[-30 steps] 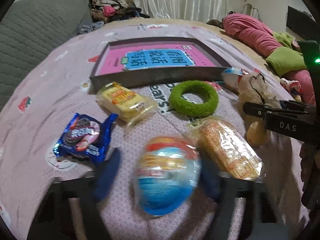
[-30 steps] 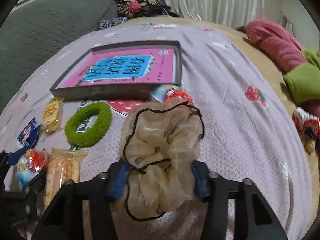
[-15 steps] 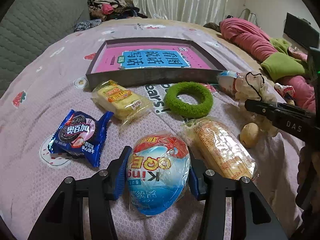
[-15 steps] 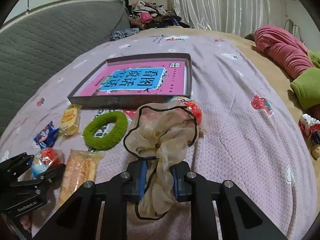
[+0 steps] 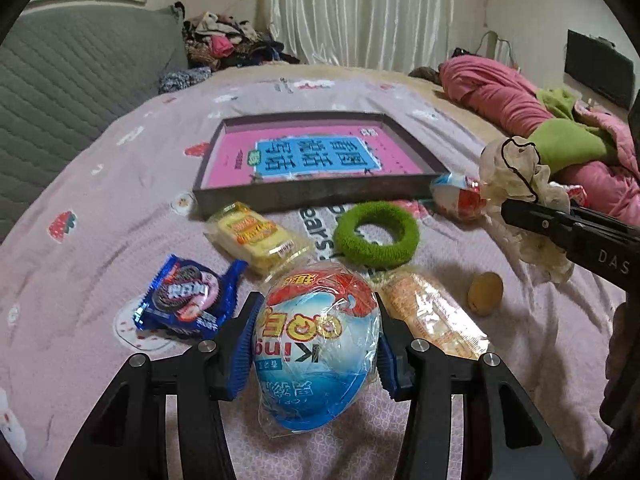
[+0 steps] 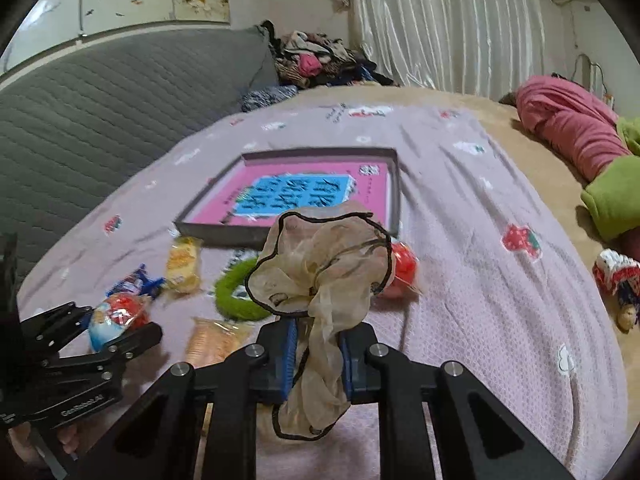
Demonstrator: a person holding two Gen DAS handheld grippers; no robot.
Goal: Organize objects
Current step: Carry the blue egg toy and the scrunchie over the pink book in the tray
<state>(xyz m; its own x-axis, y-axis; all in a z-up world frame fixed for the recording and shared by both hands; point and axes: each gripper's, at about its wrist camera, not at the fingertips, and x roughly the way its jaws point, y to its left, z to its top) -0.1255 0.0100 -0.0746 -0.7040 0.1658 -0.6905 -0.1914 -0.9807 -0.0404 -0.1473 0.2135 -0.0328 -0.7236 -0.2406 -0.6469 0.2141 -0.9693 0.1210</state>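
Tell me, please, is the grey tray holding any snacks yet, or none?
None yet: the grey tray shows only its pink printed base; the snacks lie outside it.

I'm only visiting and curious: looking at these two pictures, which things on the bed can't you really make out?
- Second wrapped egg: right wrist view, mostly behind the beige scrunchie; blurred.
- Green ring: right wrist view, its right side hidden by the scrunchie.
- Small tan round thing: left wrist view, too small to identify.
- Tray lettering: left wrist view, mirrored, unreadable.
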